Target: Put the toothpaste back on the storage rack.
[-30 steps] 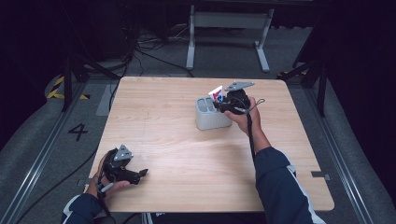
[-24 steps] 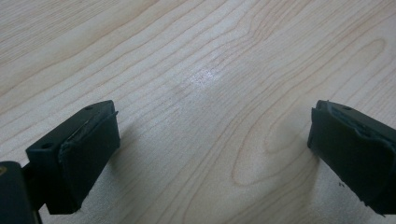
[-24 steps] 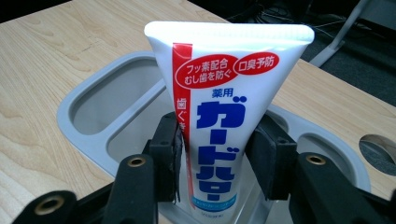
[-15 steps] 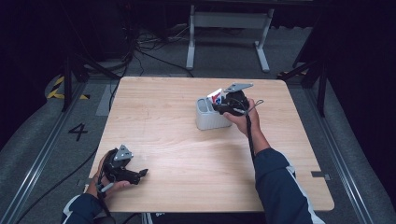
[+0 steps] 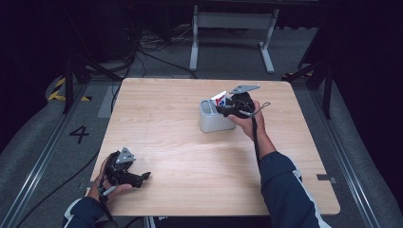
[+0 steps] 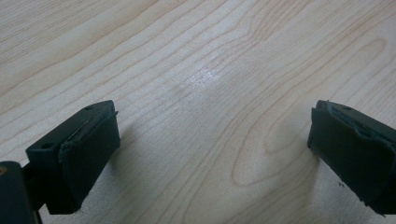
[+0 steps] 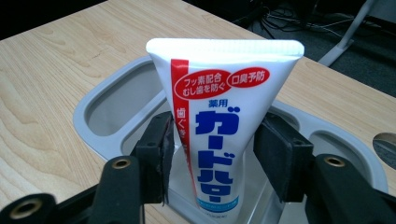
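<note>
Standing cap-down in the middle compartment of the grey holder (image 7: pixel 93 122), the white toothpaste tube (image 7: pixel 224 126) sits between the right gripper (image 7: pixel 215 154) jaws, which have just been opening; the pads look just clear of its sides. Near the table's (image 5: pixel 166 118) front left corner, the left gripper (image 6: pixel 210 144) rests with jaws spread wide over bare wood.

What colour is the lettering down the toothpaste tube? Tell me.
Blue, on a white toothpaste tube with a red stripe and red labels; clearest in the right gripper view.
</note>
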The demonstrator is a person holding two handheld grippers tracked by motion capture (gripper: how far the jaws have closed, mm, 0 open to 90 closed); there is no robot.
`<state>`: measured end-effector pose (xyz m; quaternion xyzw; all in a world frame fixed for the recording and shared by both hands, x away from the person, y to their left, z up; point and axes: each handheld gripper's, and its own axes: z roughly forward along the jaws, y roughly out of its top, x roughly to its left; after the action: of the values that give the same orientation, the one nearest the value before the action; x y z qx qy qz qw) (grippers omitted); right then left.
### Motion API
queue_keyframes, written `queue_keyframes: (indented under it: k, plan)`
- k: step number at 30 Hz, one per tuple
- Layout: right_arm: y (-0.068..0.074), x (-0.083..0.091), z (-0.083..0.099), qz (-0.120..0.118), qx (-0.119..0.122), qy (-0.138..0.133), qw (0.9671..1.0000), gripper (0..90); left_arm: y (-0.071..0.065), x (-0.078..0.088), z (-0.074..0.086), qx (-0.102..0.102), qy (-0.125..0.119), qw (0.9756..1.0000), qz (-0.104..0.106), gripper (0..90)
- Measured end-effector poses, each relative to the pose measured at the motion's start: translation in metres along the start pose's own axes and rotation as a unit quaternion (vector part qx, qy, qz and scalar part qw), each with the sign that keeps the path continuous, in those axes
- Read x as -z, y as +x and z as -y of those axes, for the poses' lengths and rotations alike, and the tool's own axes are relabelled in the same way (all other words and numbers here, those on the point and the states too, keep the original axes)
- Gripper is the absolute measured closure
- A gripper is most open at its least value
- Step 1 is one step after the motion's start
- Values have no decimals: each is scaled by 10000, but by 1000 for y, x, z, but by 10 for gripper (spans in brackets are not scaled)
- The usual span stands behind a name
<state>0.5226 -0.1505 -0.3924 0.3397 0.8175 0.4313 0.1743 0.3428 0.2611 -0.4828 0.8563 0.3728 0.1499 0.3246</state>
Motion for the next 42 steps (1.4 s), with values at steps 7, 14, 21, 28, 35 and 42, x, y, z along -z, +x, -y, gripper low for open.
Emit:
queue_keyframes:
  k: [7,14,21,28,35,42]
  plan:
    - [2,3,-1,40,-6,-19,10000,441,0,0,0,23,-4,10000,8,27]
    - [3,7,-2,105,-19,-38,9999,401,-1,0,0,52,11,10000,29,27]
    - [-1,13,0,178,-77,-95,9998,374,-1,0,0,50,13,10000,27,27]
    - [-4,17,4,237,-65,-20,9997,373,-1,0,0,53,10,10000,27,27]
    - [-3,22,5,281,-68,-61,9996,377,-1,0,0,52,10,10000,27,27]
    - [1,28,5,257,42,-37,9997,374,-1,0,0,51,12,10000,27,27]
